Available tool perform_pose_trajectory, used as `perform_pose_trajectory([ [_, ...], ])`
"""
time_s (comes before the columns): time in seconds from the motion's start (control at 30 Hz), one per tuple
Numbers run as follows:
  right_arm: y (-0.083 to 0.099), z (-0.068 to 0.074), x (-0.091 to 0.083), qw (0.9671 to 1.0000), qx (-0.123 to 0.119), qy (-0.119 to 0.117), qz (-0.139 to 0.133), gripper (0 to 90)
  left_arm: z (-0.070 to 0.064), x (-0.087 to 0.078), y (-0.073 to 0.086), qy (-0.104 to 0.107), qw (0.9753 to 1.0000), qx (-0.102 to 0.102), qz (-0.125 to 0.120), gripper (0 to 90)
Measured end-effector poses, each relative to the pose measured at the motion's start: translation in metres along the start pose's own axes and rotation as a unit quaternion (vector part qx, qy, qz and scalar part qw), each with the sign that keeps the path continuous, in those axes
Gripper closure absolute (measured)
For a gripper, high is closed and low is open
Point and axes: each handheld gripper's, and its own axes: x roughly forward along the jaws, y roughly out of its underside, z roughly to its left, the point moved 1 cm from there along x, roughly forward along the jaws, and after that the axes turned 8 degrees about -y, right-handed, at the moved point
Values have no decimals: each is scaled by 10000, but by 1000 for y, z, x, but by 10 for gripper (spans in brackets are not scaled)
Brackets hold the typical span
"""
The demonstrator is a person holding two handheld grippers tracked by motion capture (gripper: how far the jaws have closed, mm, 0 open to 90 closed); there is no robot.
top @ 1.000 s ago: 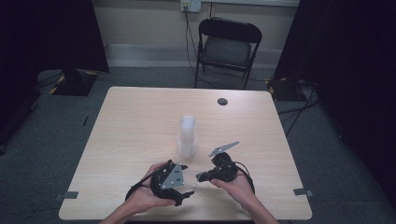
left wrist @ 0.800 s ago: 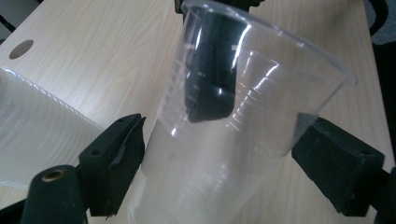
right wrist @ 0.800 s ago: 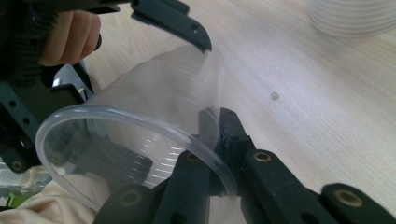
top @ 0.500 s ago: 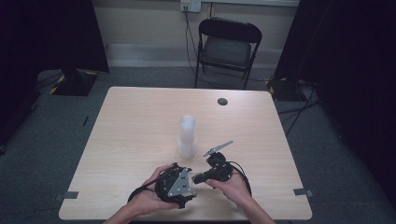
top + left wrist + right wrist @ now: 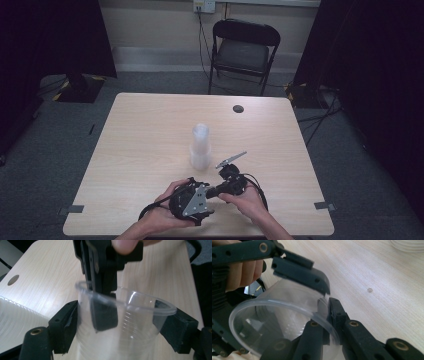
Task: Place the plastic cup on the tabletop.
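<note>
Now, by item:
left gripper (image 5: 192,202): held in the person's left hand at the table's near edge, a little left of centre; in the left gripper view its jaws stand on either side of a clear cup (image 5: 117,325), pressed against the cup's walls, gripping it.
cup: between the two grippers, above the near edge; empty, thin clear plastic, rim (image 5: 287,305) facing the right gripper's camera.
right gripper (image 5: 227,187): in the right hand, touching the left gripper, pointing left; jaws closed on the cup's rim, one jaw inside the cup and one outside, seen through the wall in the left gripper view.
cup stack (image 5: 200,147): upright near the table's (image 5: 130,150) centre, just beyond the grippers, apart from them.
round hole (image 5: 238,108): dark, near the far edge, right of centre.
chair (image 5: 242,50): black, folding, behind the far edge.
</note>
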Motion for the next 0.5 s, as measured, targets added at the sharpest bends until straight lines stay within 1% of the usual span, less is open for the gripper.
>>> perform_pose_trajectory([
  [0.03,0,0,0,10000,5,-4,22,886,0,0,-1,-31,10000,55,-6,230],
  [0.07,0,0,1,10000,6,11,13,886,-1,0,-1,-50,10000,63,-41,231],
  [0.17,-1,0,2,10000,16,9,41,887,-2,1,-3,-93,9999,27,-94,234],
  [0.2,-1,0,3,10000,15,10,48,887,-2,1,-3,-61,10000,41,-66,247],
  [0.27,-1,0,3,10000,27,16,28,887,-2,0,-2,-83,9999,95,-35,260],
  [0.33,-1,0,3,10000,39,26,11,885,-2,0,-2,-94,9999,79,-78,267],
  [0.37,-1,0,3,10000,37,25,0,882,-2,0,-2,-117,9999,-2,-98,269],
  [0.4,-1,0,2,10000,57,26,-32,876,-2,0,-2,-117,9999,-2,-98,270],
  [0.47,-1,0,2,9999,58,52,-64,857,0,0,-1,-181,9996,-35,-191,277],
  [0.5,-1,0,1,9999,49,87,-103,847,0,0,-1,-157,9996,-137,-213,279],
])
